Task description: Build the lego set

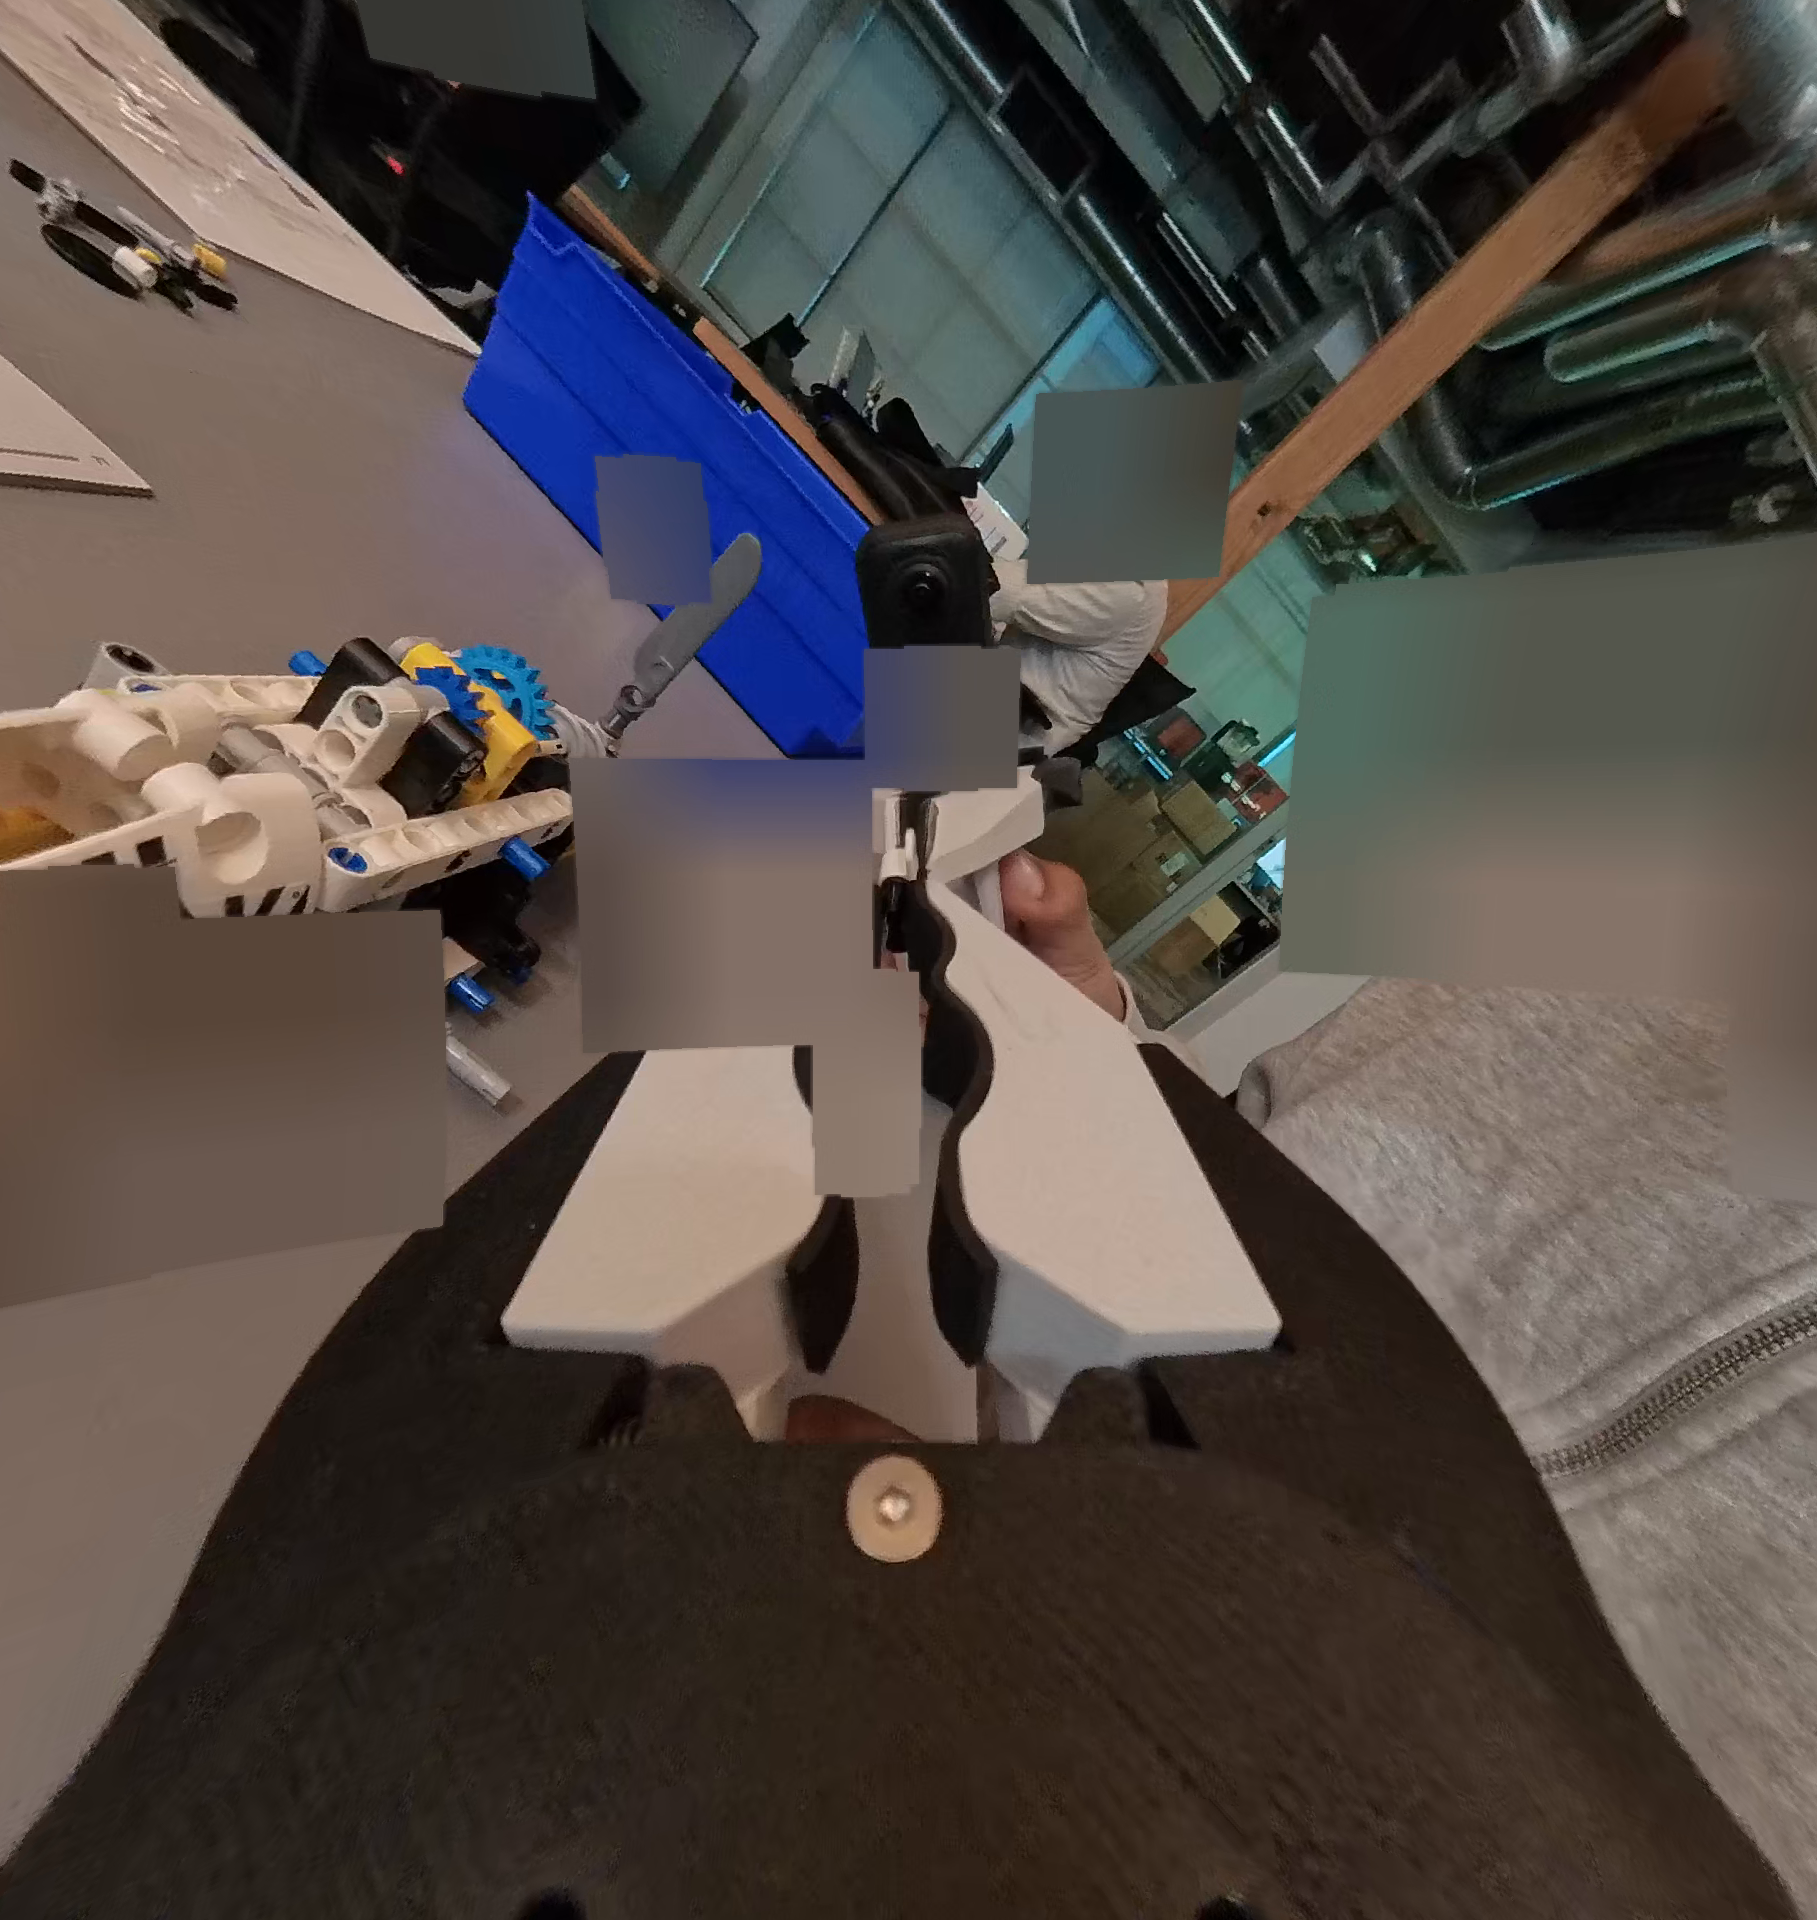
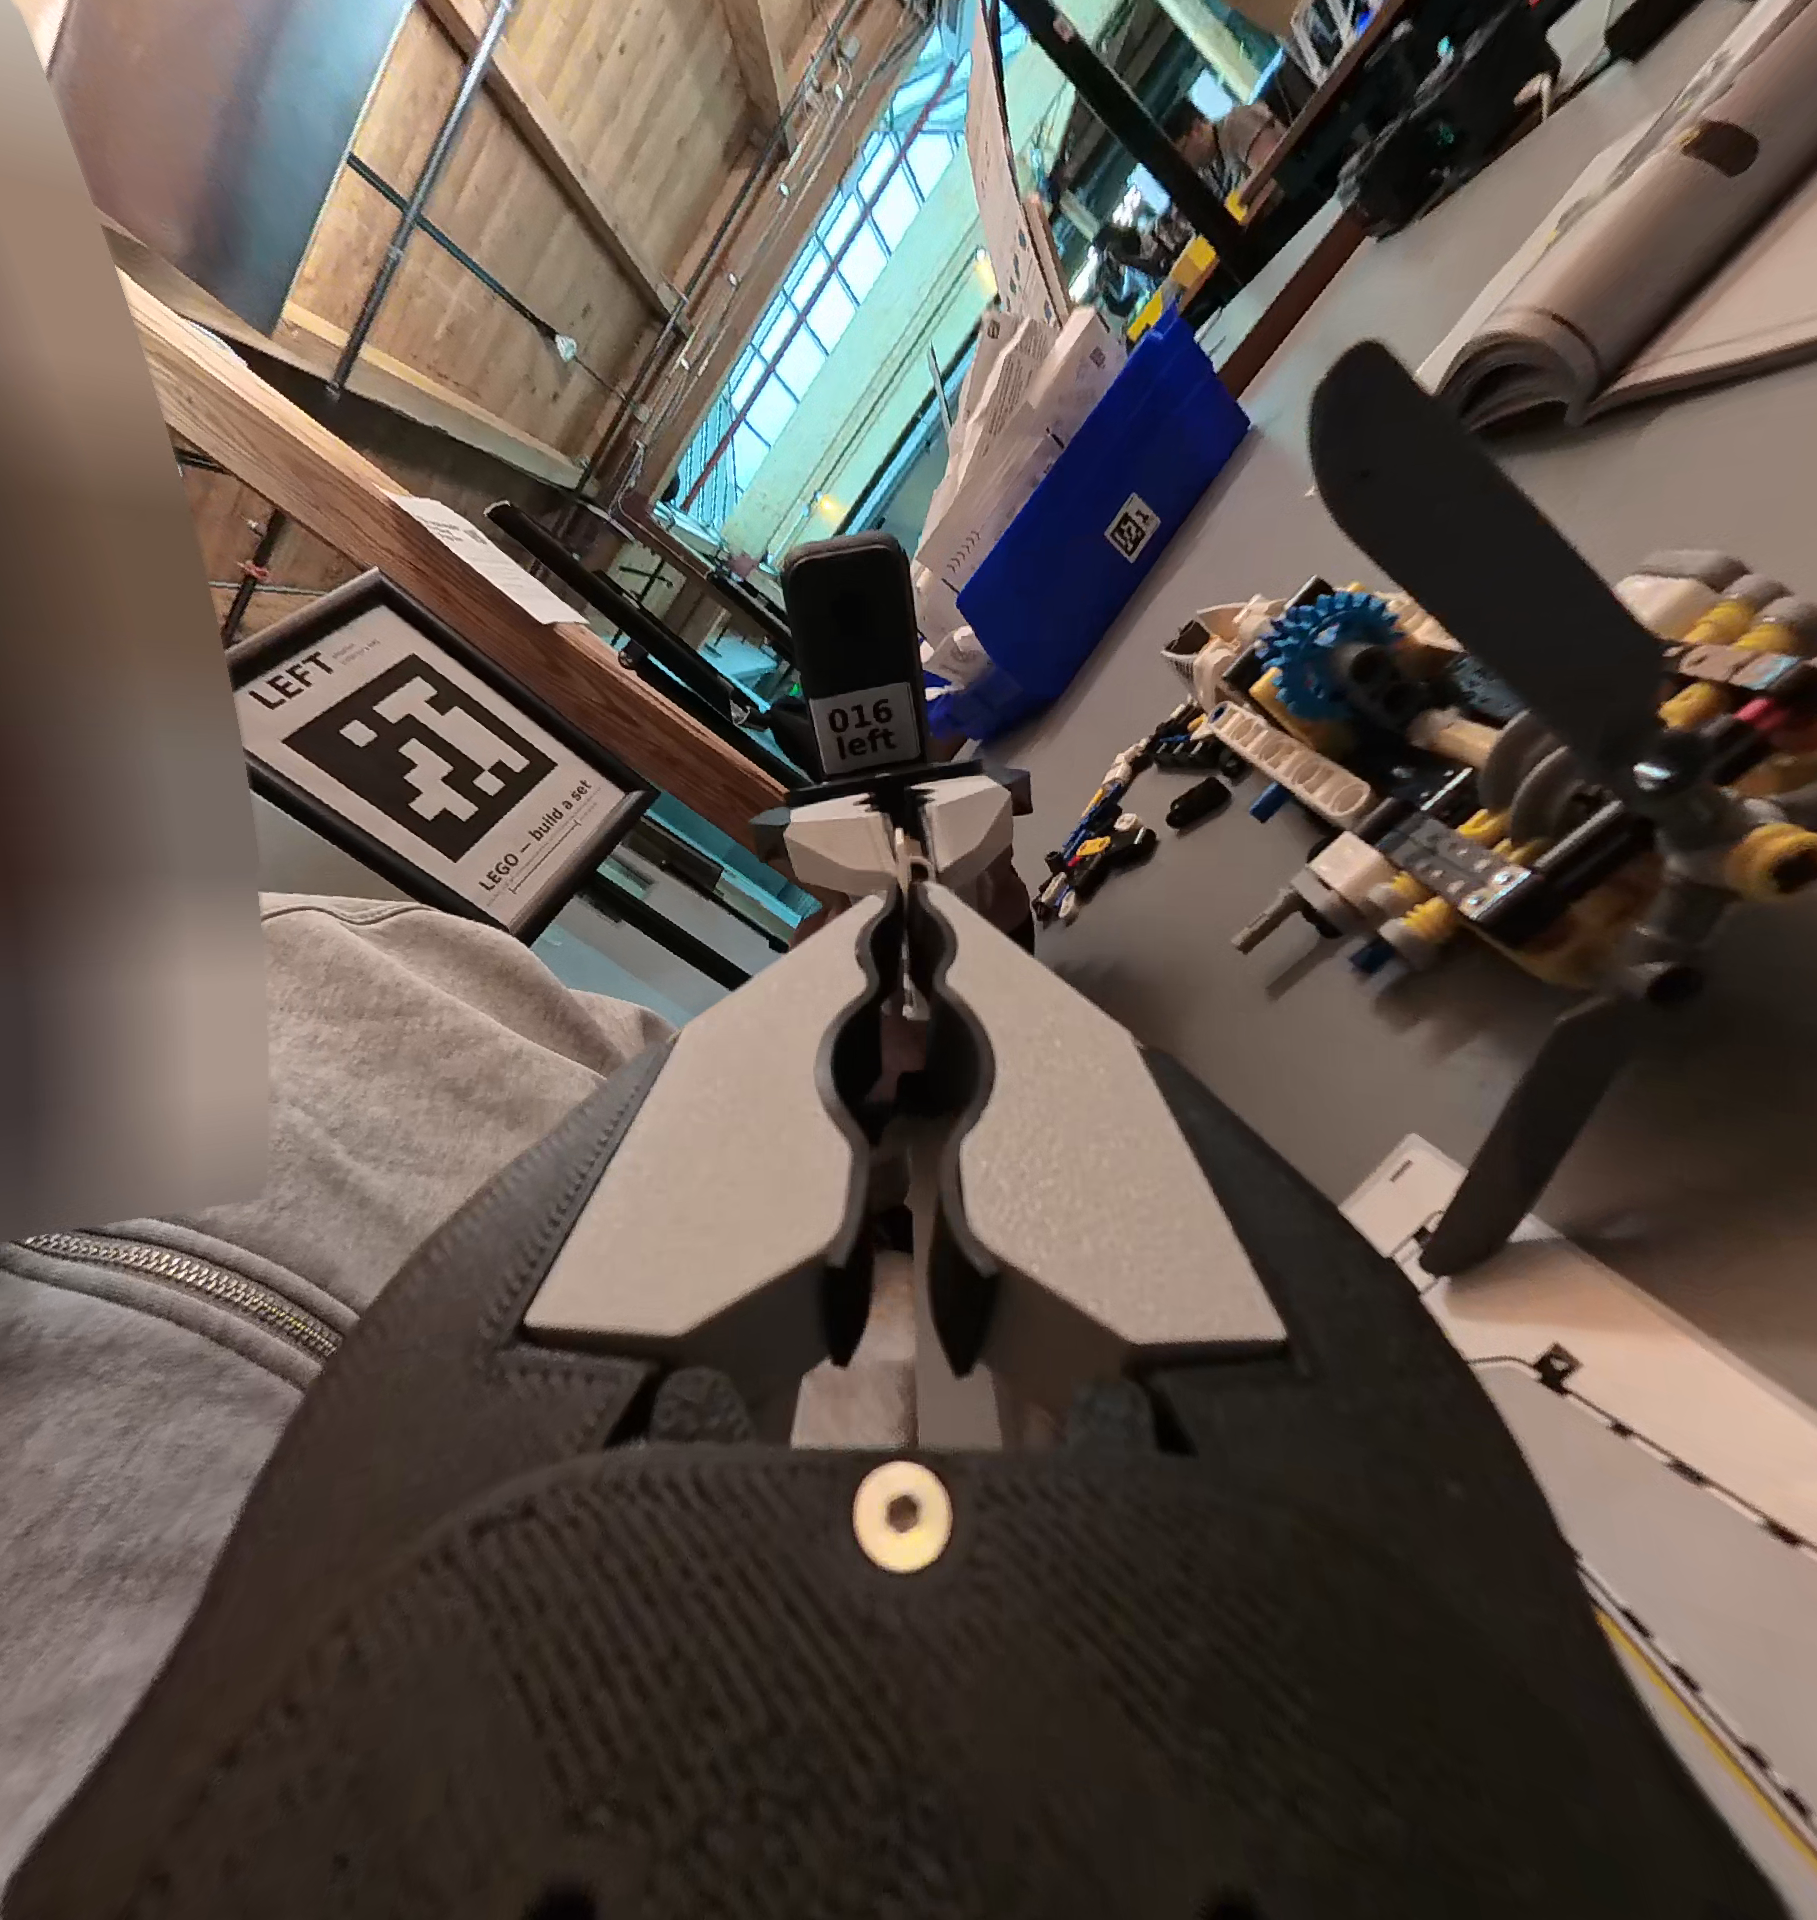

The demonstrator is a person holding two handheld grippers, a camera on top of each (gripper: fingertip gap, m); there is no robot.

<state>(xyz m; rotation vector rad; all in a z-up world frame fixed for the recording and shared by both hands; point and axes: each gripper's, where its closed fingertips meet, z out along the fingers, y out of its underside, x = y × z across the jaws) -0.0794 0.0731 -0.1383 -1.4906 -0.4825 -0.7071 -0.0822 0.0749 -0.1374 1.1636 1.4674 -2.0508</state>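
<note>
My two grippers meet tip to tip above the table edge. My right gripper (image 2: 909, 899) has its jaws almost together on a small white piece (image 2: 912, 868). My left gripper (image 1: 909, 925) is partly hidden by a mosaic patch. Seen from the right wrist view (image 2: 888, 831), its jaws are also closed on that piece. The piece (image 1: 897, 868) is white with black parts. The white, yellow and black lego model (image 1: 260, 790) lies on the grey table, with a blue gear (image 2: 1325, 649) and dark propeller blades (image 2: 1486, 582). The right gripper also shows in the left wrist view (image 1: 961, 826).
A blue bin (image 2: 1091, 520) stands at the table's far edge. Loose small pieces (image 2: 1091, 852) lie beside the model, and more (image 1: 125, 239) lie near an open instruction booklet (image 2: 1662, 239). A framed marker sign (image 2: 426, 748) and the person's grey sweater (image 1: 1506, 1247) are close by. My two grippers' fingertips are within a few centimetres of each other. Both grippers' tips are roughly 8 centimetres from the blue gear (image 2: 1325, 649).
</note>
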